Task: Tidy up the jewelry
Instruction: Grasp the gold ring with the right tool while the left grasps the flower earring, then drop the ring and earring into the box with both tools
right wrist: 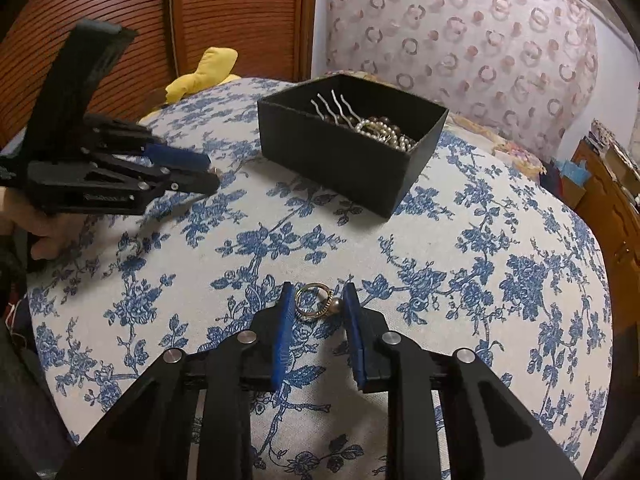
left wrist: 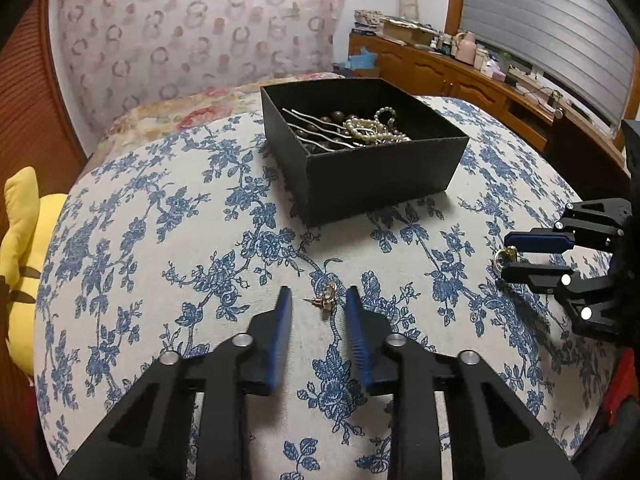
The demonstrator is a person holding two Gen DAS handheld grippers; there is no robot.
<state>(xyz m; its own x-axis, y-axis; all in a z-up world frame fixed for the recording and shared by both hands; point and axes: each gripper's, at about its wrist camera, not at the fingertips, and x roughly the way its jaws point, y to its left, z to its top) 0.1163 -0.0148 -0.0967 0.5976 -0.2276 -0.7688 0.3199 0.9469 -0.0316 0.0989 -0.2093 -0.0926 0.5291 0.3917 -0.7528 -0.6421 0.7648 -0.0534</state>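
Observation:
A black open box [left wrist: 372, 176] stands on the blue-flowered cloth and holds a pearl strand [left wrist: 376, 128], dark beads and wavy silver hairpins; it also shows in the right wrist view [right wrist: 340, 160]. My left gripper [left wrist: 318, 300] is open, low over the cloth, with a small gold earring [left wrist: 326, 300] lying between its blue fingertips. My right gripper [right wrist: 316, 298] is open around a gold ring with a pearl [right wrist: 316, 300] lying on the cloth. The right gripper also shows in the left wrist view [left wrist: 506, 254], with the ring [left wrist: 505, 258] between its tips.
The round table [left wrist: 160, 240] drops off on all sides. A yellow plush toy [left wrist: 24, 248] sits off the left edge. A wooden sideboard [left wrist: 480, 80] with clutter runs along the right wall. A patterned cushion [left wrist: 192, 36] stands behind the table.

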